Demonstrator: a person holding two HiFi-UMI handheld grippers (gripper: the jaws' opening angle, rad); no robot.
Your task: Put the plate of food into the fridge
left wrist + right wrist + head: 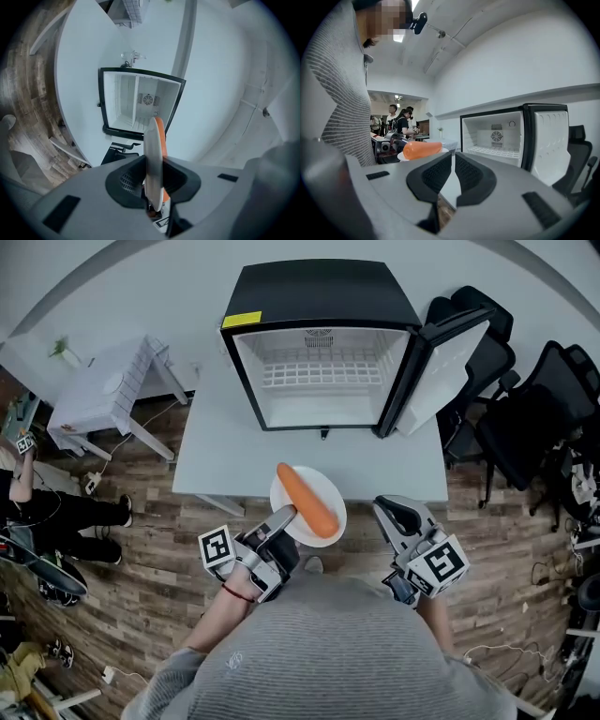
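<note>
A white plate (327, 487) with a long orange carrot (307, 501) on it hangs over the table's near edge. My left gripper (286, 518) is shut on the plate's near rim. In the left gripper view the plate (152, 159) stands edge-on between the pads, with the carrot (161, 131) behind it. The black mini fridge (319, 287) stands on the table straight ahead, its door (448, 362) swung open to the right and its white inside (136, 101) empty. My right gripper (386, 509) is beside the plate on the right, shut with nothing in it. The right gripper view shows the carrot (423, 149) to its left.
The fridge sits on a white table (216, 446). A small white side table (103, 390) stands at the left, and black office chairs (525, 418) at the right near the open door. People (56, 512) are at the far left, over the wood floor.
</note>
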